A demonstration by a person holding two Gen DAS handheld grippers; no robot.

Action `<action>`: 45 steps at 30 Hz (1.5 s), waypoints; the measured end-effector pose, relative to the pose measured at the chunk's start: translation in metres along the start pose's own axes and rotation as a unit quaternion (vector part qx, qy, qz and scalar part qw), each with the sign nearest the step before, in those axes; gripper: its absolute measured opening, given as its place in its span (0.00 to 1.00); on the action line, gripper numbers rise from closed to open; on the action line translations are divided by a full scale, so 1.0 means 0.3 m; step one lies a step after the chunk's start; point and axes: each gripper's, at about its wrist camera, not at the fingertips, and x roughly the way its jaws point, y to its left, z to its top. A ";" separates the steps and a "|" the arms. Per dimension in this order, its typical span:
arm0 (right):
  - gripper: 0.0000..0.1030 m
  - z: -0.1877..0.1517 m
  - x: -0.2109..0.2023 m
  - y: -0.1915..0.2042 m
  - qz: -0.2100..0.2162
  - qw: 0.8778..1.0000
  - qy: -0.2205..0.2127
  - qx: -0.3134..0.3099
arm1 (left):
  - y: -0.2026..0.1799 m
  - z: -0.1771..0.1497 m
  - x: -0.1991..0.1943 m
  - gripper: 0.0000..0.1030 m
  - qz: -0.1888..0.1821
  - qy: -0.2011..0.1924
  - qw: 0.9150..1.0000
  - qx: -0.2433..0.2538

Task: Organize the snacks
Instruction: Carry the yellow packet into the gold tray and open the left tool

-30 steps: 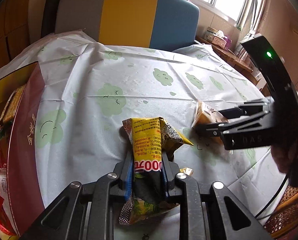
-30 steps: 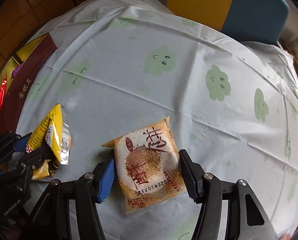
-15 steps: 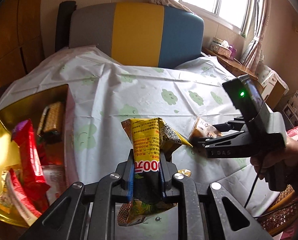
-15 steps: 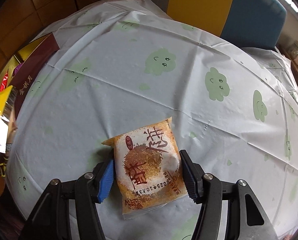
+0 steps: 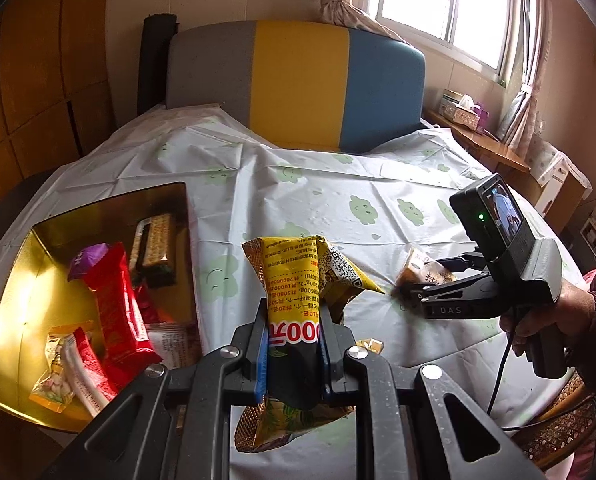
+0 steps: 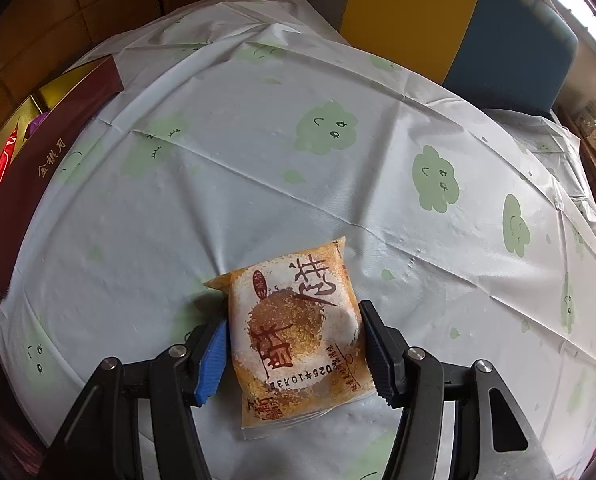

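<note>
My left gripper (image 5: 292, 332) is shut on a yellow snack bag (image 5: 298, 280) and holds it up above the table, right of the gold box (image 5: 18, 280). The box holds a red packet (image 5: 114, 292), a cracker pack (image 5: 156, 244) and other snacks. My right gripper (image 6: 294, 344) straddles an orange pastry packet (image 6: 298, 328) lying on the tablecloth; both pads (image 6: 212, 354) touch its sides. In the left wrist view the right gripper (image 5: 414, 290) sits low on the table at the packet (image 5: 422, 268).
The table has a white cloth with green clouds (image 6: 326, 128). The box's maroon wall (image 6: 46, 160) stands at the left edge. A grey, yellow and blue sofa back (image 5: 298, 84) is behind the table. A small gold wrapper (image 5: 372, 346) lies near the left gripper.
My left gripper has risen and pulled back with the yellow bag, bringing the gold box's inside into view. The right gripper has stayed around the pastry packet.
</note>
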 end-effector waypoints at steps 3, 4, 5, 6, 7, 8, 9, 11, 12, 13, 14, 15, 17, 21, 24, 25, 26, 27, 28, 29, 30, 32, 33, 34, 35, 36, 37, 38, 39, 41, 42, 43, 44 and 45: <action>0.59 0.000 -0.001 0.000 0.000 1.000 0.000 0.000 | 0.023 -0.001 -0.013 0.18 0.005 -0.002 1.000 -0.006; 0.59 -0.001 -0.002 0.002 0.000 1.000 0.000 0.000 | 0.030 0.000 -0.015 0.18 0.007 -0.003 1.000 -0.008; 0.59 -0.001 -0.002 0.002 0.000 1.000 -0.001 0.000 | 0.039 0.000 -0.019 0.18 0.010 -0.004 1.000 -0.009; 0.59 -0.002 -0.001 0.001 0.001 1.000 -0.001 0.000 | 0.047 0.001 -0.021 0.18 0.012 -0.005 1.000 -0.011; 0.59 -0.002 0.000 0.001 0.001 1.000 -0.001 -0.001 | 0.056 0.001 -0.023 0.18 0.014 -0.005 1.000 -0.014; 0.59 -0.003 0.000 -0.002 0.001 1.000 -0.002 -0.001 | 0.067 0.001 -0.024 0.18 0.017 -0.006 1.000 -0.017; 0.59 -0.004 0.000 -0.002 0.001 1.000 -0.002 -0.001 | 0.076 0.001 -0.026 0.18 0.020 -0.006 1.000 -0.019; 0.59 -0.005 -0.002 -0.003 0.001 1.000 -0.003 -0.002 | 0.098 0.000 -0.027 0.18 0.024 -0.006 0.999 -0.026; 0.59 -0.005 -0.002 -0.003 0.001 1.000 -0.003 -0.002 | 0.107 0.000 -0.027 0.18 0.026 -0.005 0.999 -0.029; 0.59 -0.006 -0.003 -0.003 0.000 1.000 -0.003 -0.003 | 0.117 -0.001 -0.026 0.18 0.028 -0.004 0.999 -0.033; 0.59 -0.006 -0.003 -0.003 0.000 1.000 -0.003 -0.003 | 0.128 -0.002 -0.025 0.18 0.029 -0.004 0.999 -0.037; 0.59 -0.006 -0.003 -0.002 0.000 1.000 -0.004 -0.003 | 0.140 -0.003 -0.026 0.18 0.029 -0.004 0.999 -0.040; 0.59 -0.007 -0.004 -0.001 0.000 1.000 -0.004 -0.004 | 0.172 -0.003 -0.028 0.19 0.026 -0.003 0.998 -0.053; 0.59 -0.006 -0.004 -0.001 -0.001 1.000 -0.004 -0.004 | 0.325 0.003 -0.039 0.19 0.014 0.002 0.992 -0.128; 0.59 -0.005 -0.005 0.002 -0.004 1.000 -0.004 -0.007 | 0.474 0.001 -0.063 0.18 0.027 -0.005 0.982 -0.187; 0.59 -0.005 -0.005 0.004 -0.004 1.000 -0.003 -0.008 | 0.521 -0.003 -0.071 0.18 0.032 -0.007 0.978 -0.205; 0.59 -0.004 -0.005 0.005 -0.005 1.000 -0.003 -0.008 | 0.578 -0.008 -0.078 0.18 0.039 -0.008 0.973 -0.227; 0.59 -0.003 -0.006 0.006 -0.006 1.000 -0.003 -0.009 | 0.624 -0.013 -0.082 0.18 0.044 -0.008 0.969 -0.244; 0.59 -0.003 -0.007 0.009 -0.008 1.000 -0.003 -0.010 | 0.663 -0.018 -0.086 0.18 0.051 -0.008 0.965 -0.257; 0.59 -0.002 -0.007 0.010 -0.010 1.000 -0.003 -0.011 | 0.700 -0.023 -0.087 0.18 0.059 -0.007 0.961 -0.269; 0.59 -0.001 -0.007 0.011 -0.011 1.000 -0.003 -0.013 | 0.729 -0.026 -0.085 0.18 0.066 -0.006 0.959 -0.276; 0.59 0.000 -0.007 0.012 -0.011 1.000 -0.003 -0.013 | 0.780 -0.027 -0.071 0.18 0.074 -0.001 0.954 -0.291; 0.59 0.000 -0.007 0.010 -0.011 1.000 -0.003 -0.012 | 0.805 -0.025 -0.059 0.18 0.074 0.003 0.951 -0.299; 0.59 0.000 -0.007 0.011 -0.011 1.000 -0.003 -0.012 | 0.823 -0.022 -0.046 0.19 0.075 0.006 0.950 -0.304; 0.59 0.000 -0.007 0.011 -0.012 1.000 -0.003 -0.013 | 0.838 -0.016 -0.027 0.19 0.079 0.010 0.948 -0.309; 0.59 0.001 -0.007 0.012 -0.012 1.000 -0.003 -0.012 | 0.846 -0.010 -0.010 0.19 0.082 0.013 0.946 -0.313; 0.59 0.000 -0.007 0.013 -0.012 1.000 -0.003 -0.012 | 0.847 -0.006 0.007 0.19 0.083 0.017 0.946 -0.313; 0.59 0.000 -0.007 0.014 -0.011 1.000 -0.003 -0.012 | 0.846 -0.002 0.026 0.19 0.084 0.022 0.946 -0.311; 0.59 0.000 -0.007 0.014 -0.011 1.000 -0.003 -0.012 | 0.846 0.001 0.045 0.19 0.085 0.025 0.947 -0.310; 0.59 0.000 -0.007 0.014 -0.011 1.000 -0.003 -0.011 | 0.845 0.006 0.091 0.22 0.085 0.038 0.948 -0.304; 0.59 0.000 -0.007 0.013 -0.011 1.000 -0.003 -0.011 | 0.846 0.007 0.112 0.26 0.084 0.046 0.949 -0.302; 0.59 0.000 -0.007 0.013 -0.011 1.000 -0.003 -0.012 | 0.846 0.009 0.131 0.27 0.084 0.053 0.948 -0.301; 0.59 0.000 -0.007 0.013 -0.011 1.000 -0.003 -0.011 | 0.843 0.012 0.146 0.27 0.082 0.057 0.949 -0.299; 0.59 0.000 -0.007 0.013 -0.011 1.000 -0.003 -0.011 | 0.840 0.018 0.150 0.30 0.082 0.056 0.950 -0.295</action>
